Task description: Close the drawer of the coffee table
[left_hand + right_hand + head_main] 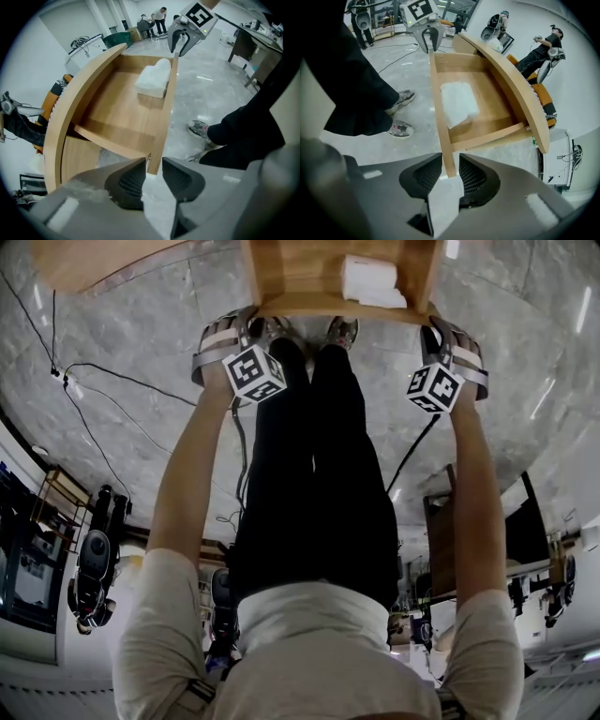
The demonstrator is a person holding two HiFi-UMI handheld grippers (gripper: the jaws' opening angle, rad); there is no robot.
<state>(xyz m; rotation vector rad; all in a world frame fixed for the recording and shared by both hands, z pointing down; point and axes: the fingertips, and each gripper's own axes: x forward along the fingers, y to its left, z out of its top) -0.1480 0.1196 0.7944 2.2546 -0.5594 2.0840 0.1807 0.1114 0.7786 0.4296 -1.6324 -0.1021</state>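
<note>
The wooden drawer [337, 306] of the coffee table [103, 259] stands pulled out, with a white folded pack [370, 279] inside it. My left gripper [246, 322] is at the left end of the drawer's front panel and my right gripper [441, 326] is at the right end. In the left gripper view the left gripper [152, 176] is open, and the panel's end [157, 161] sits in the gap. In the right gripper view the right gripper [450, 176] is open astride the front panel [440, 108]. Neither one's pads visibly press on the wood.
The person's dark trouser legs [319, 474] and shoes [342, 331] stand right behind the drawer front. Black cables [94, 371] trail over the marble floor at the left. Desks, chairs and other people [159, 16] fill the room's edges.
</note>
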